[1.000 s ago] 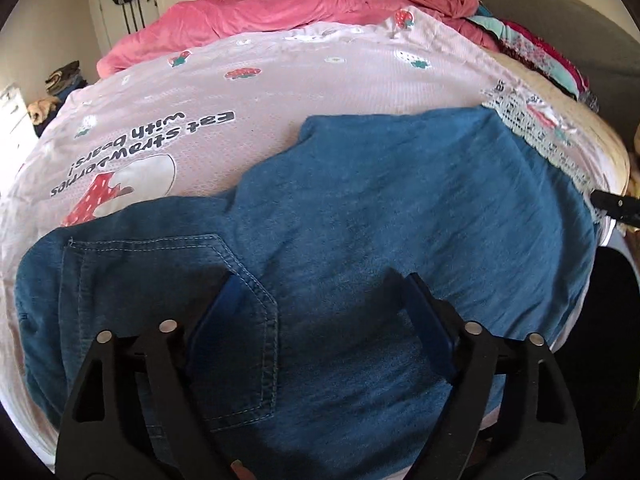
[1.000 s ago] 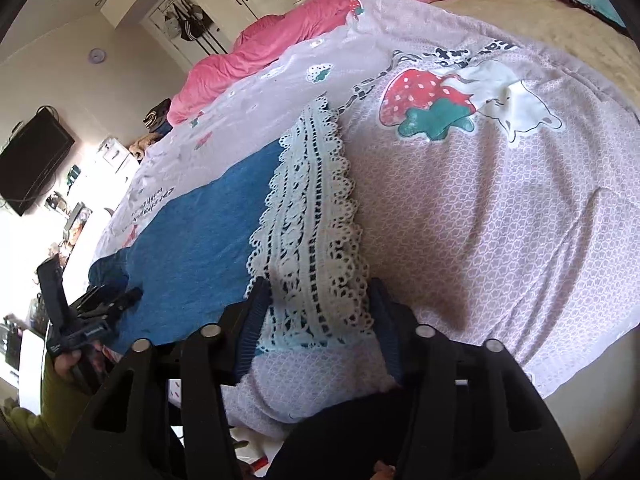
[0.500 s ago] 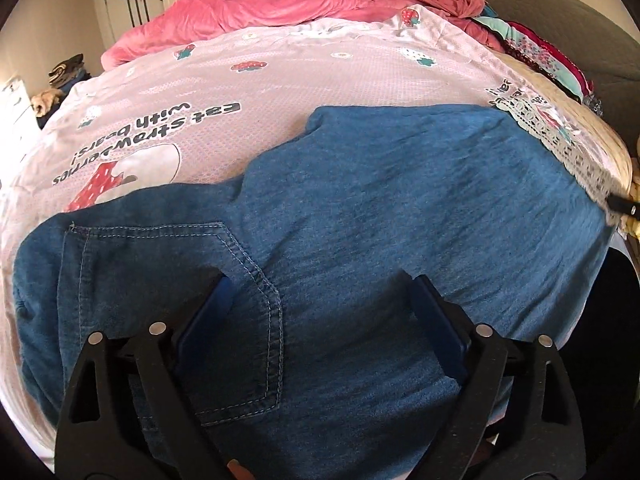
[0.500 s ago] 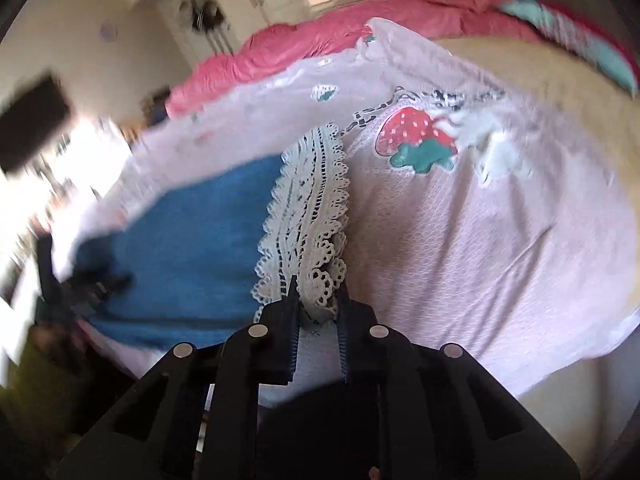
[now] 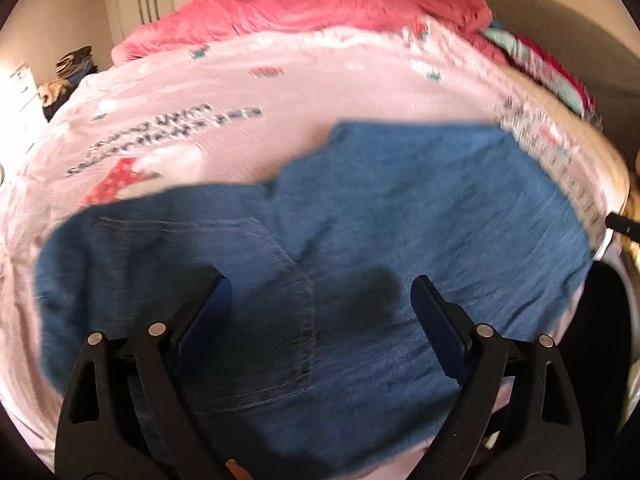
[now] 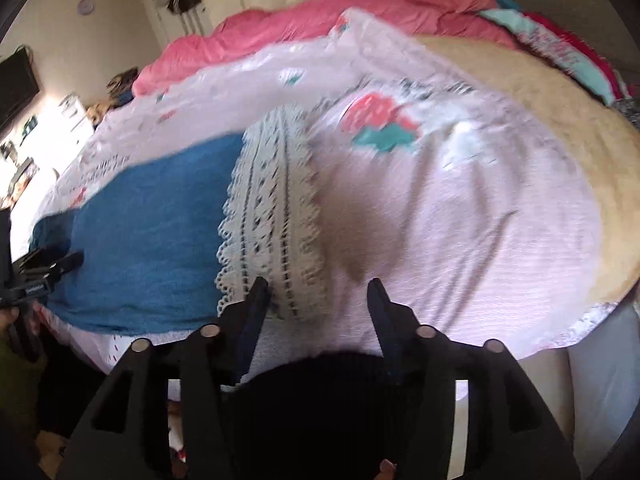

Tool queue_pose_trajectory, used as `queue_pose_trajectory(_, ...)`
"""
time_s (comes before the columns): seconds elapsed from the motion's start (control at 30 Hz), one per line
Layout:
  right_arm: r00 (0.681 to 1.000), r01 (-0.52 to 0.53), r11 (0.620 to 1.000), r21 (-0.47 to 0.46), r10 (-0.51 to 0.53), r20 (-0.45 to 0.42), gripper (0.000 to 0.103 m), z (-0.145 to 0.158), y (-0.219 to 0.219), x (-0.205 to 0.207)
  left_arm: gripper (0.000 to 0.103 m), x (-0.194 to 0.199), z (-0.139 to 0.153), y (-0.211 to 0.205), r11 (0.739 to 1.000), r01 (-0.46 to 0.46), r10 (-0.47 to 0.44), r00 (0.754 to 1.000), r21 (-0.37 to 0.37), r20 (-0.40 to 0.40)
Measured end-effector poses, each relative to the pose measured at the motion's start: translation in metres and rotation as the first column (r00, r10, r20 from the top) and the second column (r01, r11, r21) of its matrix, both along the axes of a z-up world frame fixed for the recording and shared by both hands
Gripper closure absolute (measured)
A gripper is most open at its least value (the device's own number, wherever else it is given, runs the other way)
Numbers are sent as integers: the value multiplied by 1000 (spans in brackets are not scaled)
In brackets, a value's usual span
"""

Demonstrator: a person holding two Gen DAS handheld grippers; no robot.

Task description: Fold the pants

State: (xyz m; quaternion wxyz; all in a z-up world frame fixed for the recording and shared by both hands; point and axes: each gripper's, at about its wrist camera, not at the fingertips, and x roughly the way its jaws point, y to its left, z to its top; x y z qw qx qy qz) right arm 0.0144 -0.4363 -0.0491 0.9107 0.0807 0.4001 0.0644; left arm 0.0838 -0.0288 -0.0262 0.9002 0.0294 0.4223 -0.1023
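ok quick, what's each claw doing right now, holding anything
left claw: wide open over the blue pants, gripping nothing
right claw: jaws just opened, apart above the lace hem, holding nothing

Bright daylight glares at the left, both fisheye views motion-blurred, edges curved and dark.

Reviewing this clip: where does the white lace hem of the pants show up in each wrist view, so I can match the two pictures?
Left wrist: the lace hem runs down the far right edge of the blue denim pants.
Right wrist: the lace hem sits centre-left, just ahead of the right gripper, denim to its left.
Shared landmark: the pink duvet bunched at the far side of the bed.
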Motion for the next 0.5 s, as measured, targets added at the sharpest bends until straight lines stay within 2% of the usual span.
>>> queue_pose_trajectory(0.1, 998, -31, 999, 16, 30, 60, 48, 17, 10, 0, 19, 3, 24, 12, 999, -28, 30, 999, -43, 45)
queue_pose_trajectory(0.2, 980, -169, 985, 27, 166, 108, 39, 34, 52, 16, 19, 20, 31, 13, 996, -26, 29, 999, -82, 31)
queue_pose_trajectory(0.27, 948, -299, 954, 2, 297, 115, 36, 40, 98, 33, 19, 33, 26, 14, 994, -36, 36, 999, -103, 1)
queue_pose_trajectory(0.33, 906, -409, 912, -40, 411, 98, 36, 41, 148, 56, 19, 43, 17, 22, 994, -79, 77, 997, -79, -28)
queue_pose_trajectory(0.43, 850, -521, 851, -59, 524, 54, 36, 35, 211, 93, 19, 45, 11, 42, 984, -174, 173, 984, -36, -35)
queue_pose_trajectory(0.5, 835, -549, 833, -64, 550, -1, 36, 28, 246, 121, 19, 48, 4, 55, 980, -192, 188, 980, -58, -69)
